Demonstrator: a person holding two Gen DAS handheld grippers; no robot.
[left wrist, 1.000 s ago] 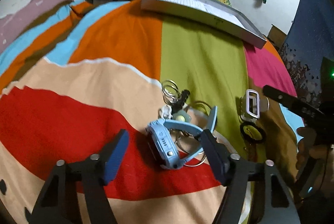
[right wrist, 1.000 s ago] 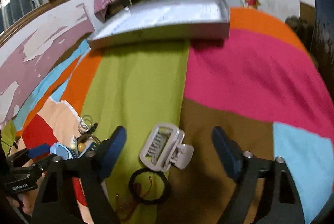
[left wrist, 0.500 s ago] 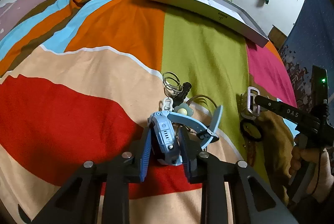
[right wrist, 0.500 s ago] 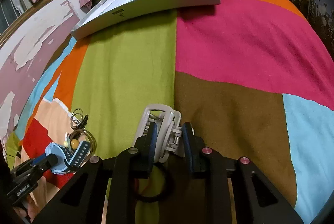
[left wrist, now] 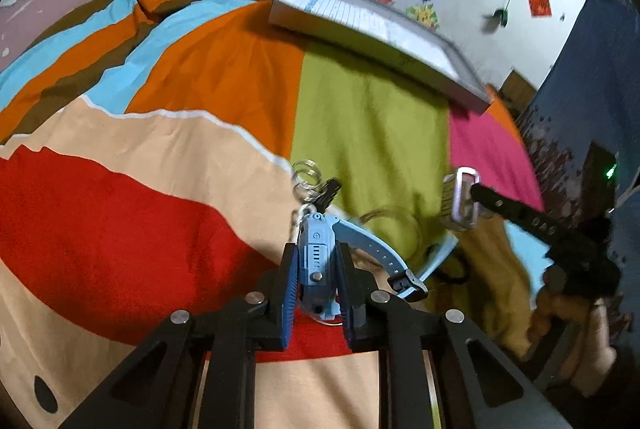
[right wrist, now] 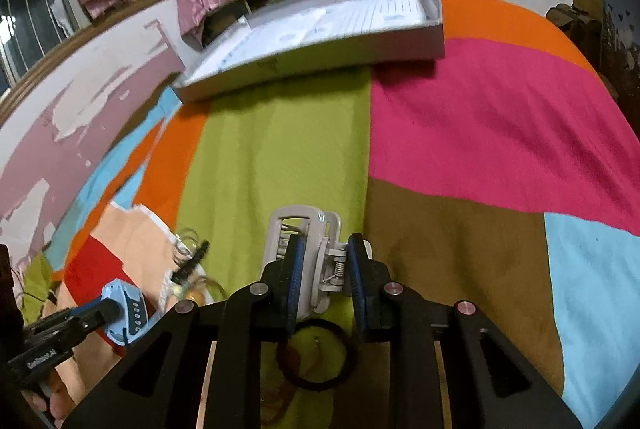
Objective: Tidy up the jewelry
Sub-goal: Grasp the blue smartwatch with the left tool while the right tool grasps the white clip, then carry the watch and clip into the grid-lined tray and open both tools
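Your left claw now pinches the blue watch, lifted off the bedspread; a second ago it sat spread. Your right claw clamps the white hair clip, black hair tie beneath. Handle lettering blurred.

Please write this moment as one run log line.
left hand-held gripper: shut on blue watch | right hand-held gripper: shut on white hair claw | grey tray: ahead

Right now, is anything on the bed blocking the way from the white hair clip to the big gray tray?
Nothing visible. The right claw is shut on the white hair clip, and only bare green and pink blanket lies ahead up to the gray tray.
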